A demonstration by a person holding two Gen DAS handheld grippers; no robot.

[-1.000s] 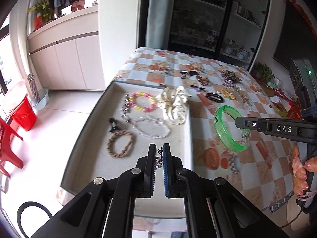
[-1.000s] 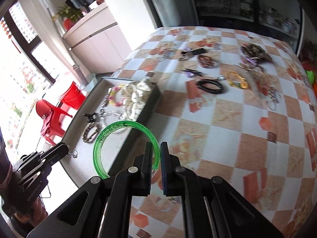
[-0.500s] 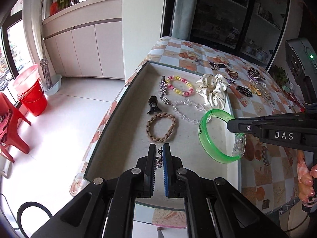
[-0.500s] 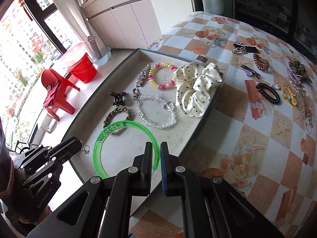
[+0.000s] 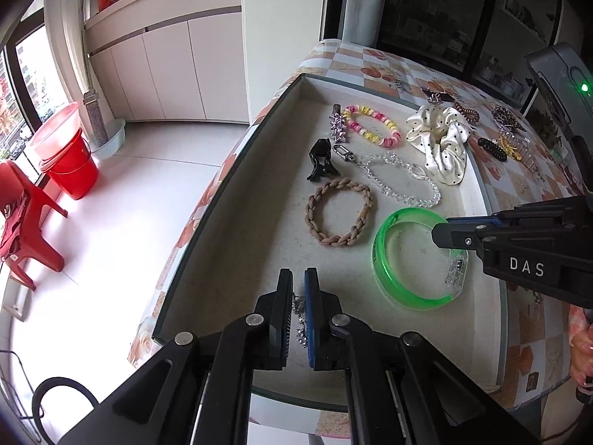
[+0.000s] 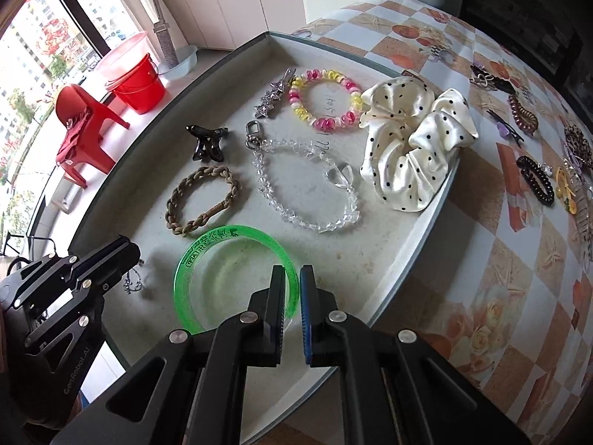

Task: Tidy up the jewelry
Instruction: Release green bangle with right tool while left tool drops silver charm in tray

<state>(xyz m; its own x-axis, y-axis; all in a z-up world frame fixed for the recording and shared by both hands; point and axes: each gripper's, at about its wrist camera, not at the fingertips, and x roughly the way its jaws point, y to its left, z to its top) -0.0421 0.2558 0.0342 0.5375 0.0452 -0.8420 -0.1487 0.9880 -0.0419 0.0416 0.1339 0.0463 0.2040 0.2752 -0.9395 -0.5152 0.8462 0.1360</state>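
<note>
My left gripper [image 5: 298, 289] is shut on a small silver charm [image 5: 299, 315] and holds it just above the near end of the grey tray [image 5: 229, 230]. It also shows in the right wrist view [image 6: 124, 259], the charm [image 6: 134, 281] dangling from it. My right gripper [image 6: 292, 283] is shut on the rim of a clear green bangle [image 6: 237, 237], low over the tray [image 6: 122, 170]. The bangle [image 5: 404, 282] sits right of the left gripper, held by the right gripper [image 5: 441, 233].
In the tray lie a braided tan bracelet [image 6: 202, 200], a crystal chain [image 6: 307, 185], a pink-yellow bead bracelet [image 6: 326, 100], a black claw clip [image 6: 207, 142], a silver clip [image 6: 274, 92] and a dotted scrunchie [image 6: 411, 144]. More hair ties [image 6: 535, 181] lie on the checked tablecloth.
Both grippers have come lower over the tray's near end. The green bangle has dropped close to the tray floor beside the braided bracelet. Both stay shut.
</note>
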